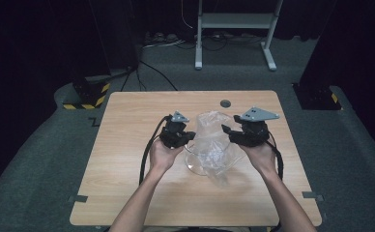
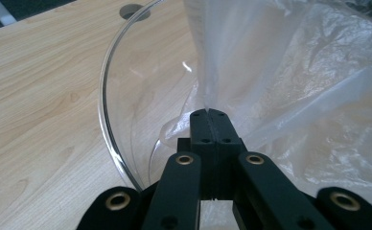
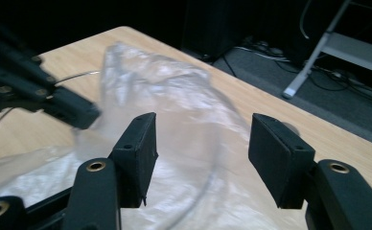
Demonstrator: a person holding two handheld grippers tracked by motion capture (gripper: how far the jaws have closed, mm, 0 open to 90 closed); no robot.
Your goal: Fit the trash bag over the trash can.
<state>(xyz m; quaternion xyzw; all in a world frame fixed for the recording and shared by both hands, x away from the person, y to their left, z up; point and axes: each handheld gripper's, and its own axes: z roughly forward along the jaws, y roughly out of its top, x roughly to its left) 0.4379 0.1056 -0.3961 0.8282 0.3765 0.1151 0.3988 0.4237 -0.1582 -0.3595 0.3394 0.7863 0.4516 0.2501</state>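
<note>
Currently a clear glass bowl (image 1: 198, 162) sits near the middle of the wooden table (image 1: 127, 145), with a clear plastic bag (image 1: 213, 137) draped in and over it, the bag's upper part standing up above the rim. A person's hands come in from the near edge, one gripper each.

Left gripper (image 2: 209, 113): jaws fully together, pinching a fold of the bag film between the tips, right over the bowl's near rim. The film rises taut from the pinch in a narrow pleat.

Right gripper (image 3: 201, 153): jaws stand well apart, pads clear of the bag, nothing clamped. Bag and the curved bowl rim lie beyond the gap. In the high view it sits at the bag's right side, just beside it.

A round grey insert (image 1: 225, 103) sits in the tabletop behind the bowl.
</note>
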